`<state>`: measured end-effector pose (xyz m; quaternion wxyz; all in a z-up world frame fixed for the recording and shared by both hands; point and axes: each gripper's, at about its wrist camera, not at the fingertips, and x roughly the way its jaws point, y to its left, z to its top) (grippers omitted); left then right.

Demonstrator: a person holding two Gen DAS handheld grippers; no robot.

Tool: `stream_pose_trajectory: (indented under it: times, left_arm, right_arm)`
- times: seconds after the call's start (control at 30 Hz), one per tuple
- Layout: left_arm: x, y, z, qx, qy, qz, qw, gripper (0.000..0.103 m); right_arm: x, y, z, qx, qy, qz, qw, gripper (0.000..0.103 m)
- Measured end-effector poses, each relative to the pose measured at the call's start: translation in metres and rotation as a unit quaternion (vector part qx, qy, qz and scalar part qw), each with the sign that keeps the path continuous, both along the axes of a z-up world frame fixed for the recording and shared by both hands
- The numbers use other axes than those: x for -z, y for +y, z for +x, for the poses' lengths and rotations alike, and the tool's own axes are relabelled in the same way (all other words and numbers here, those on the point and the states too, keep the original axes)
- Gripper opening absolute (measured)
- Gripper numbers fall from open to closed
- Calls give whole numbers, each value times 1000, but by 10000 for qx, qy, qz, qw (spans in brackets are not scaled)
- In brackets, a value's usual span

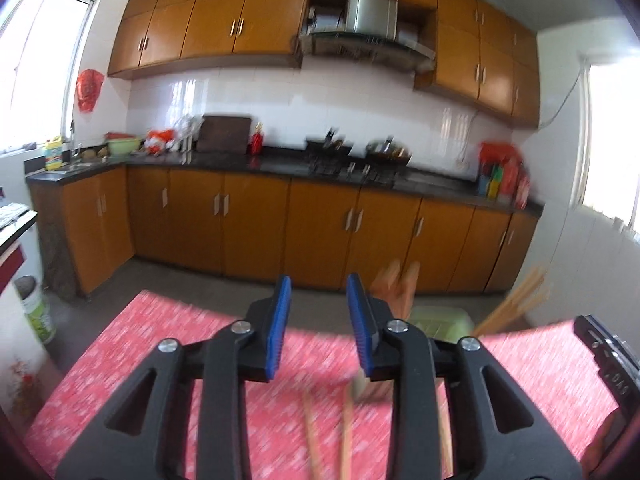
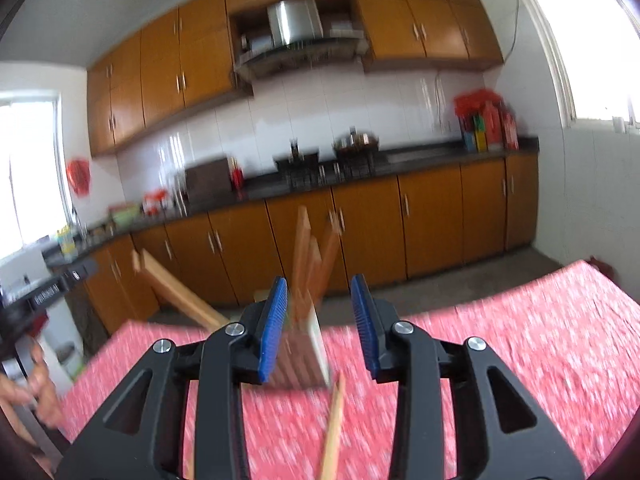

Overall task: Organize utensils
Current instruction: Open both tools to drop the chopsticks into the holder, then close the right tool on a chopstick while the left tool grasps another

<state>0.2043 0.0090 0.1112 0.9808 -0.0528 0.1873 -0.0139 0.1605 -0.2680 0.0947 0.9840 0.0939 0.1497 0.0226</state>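
Note:
Both views are motion-blurred. My left gripper (image 1: 319, 326) is open and empty above the red patterned tablecloth (image 1: 160, 360). Wooden chopsticks (image 1: 310, 432) lie on the cloth below it. A green utensil holder (image 1: 442, 320) stands right of its fingers, with wooden utensils (image 1: 394, 284) sticking up and more chopsticks (image 1: 516, 304) leaning right. My right gripper (image 2: 320, 322) is open and empty, with the holder (image 2: 308, 352) between its fingers and wooden utensils (image 2: 308, 256) standing in it. A chopstick (image 2: 334, 428) lies on the cloth (image 2: 520, 360) in front.
The far table edge (image 1: 200, 300) drops to a grey floor. Orange cabinets (image 1: 320, 220) and a dark countertop (image 1: 280, 164) line the back wall. The other gripper's body (image 1: 608, 356) is at the right; in the right wrist view it shows at the left (image 2: 48, 288) with a hand (image 2: 40, 384).

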Motion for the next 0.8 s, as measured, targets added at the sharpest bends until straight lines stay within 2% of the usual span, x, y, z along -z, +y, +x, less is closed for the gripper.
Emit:
stream_pose_trajectory:
  times: [0.07, 0.13, 0.23, 0.33, 0.5, 0.67, 0.8]
  left_arm:
    - [28, 9, -4, 113, 420, 72, 9990, 33]
    - [65, 18, -6, 181, 932, 94, 9954, 33]
    - [107, 26, -7, 155, 1594, 35, 9871, 33]
    - [137, 27, -7, 174, 2066, -61, 9782, 33]
    - [160, 26, -16, 277, 2272, -151, 9733, 33]
    - [162, 21, -18, 407, 2325, -155, 9716, 33]
    - [163, 12, -14, 486, 2391, -149, 9697, 33]
  right_arm:
    - [29, 1, -5, -55, 476, -85, 9988, 34]
    - [60, 1, -3, -191, 1011, -47, 9947, 27]
    - [114, 3, 10, -350, 1975, 88, 9796, 14]
    - [143, 5, 16, -460, 2444, 305, 9681, 12]
    - [160, 15, 23, -572, 2709, 342, 9603, 12]
    - [169, 18, 25, -657, 2811, 293, 9570, 12]
    - [169, 24, 26, -646, 2810, 73, 9575, 10]
